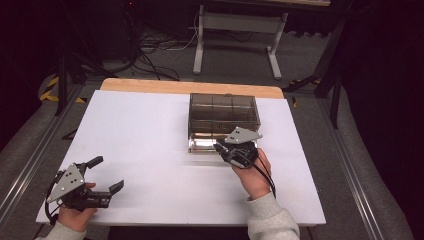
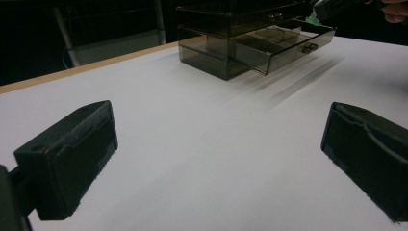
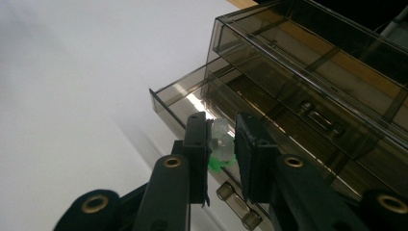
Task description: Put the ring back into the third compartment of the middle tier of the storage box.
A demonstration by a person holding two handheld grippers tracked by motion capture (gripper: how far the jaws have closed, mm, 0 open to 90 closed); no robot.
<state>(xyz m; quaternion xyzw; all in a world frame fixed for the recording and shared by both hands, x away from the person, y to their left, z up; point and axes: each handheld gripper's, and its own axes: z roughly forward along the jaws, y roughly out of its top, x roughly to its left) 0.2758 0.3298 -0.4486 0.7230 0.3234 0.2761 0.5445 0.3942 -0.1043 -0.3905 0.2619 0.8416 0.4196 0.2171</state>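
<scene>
Drawer [image 1: 202, 145] of smoked organiser [image 1: 223, 114] is pulled out; right gripper [image 3: 222, 149] jaws pinch a small clear/green piece [image 3: 221, 148] just over its front edge. Move it fwd past the rim, lower, then release. Left gripper [image 2: 219, 159] jaws wide open, empty, over desk [image 1: 150, 140]

We see our right gripper [image 1: 226, 148] at the smoky drawer box [image 1: 223, 114] with its open drawer [image 1: 202, 145], our left gripper [image 1: 107, 174] open on the white table [image 1: 150, 150]

A small see-through piece with a green bottom [image 3: 221, 148] sits pinched between the jaws of the right hand-held gripper [image 3: 222, 144], above the open bottom drawer [image 3: 192, 103] of a smoky plastic drawer box [image 1: 223, 114] on the white tabletop [image 1: 145, 150]
</scene>
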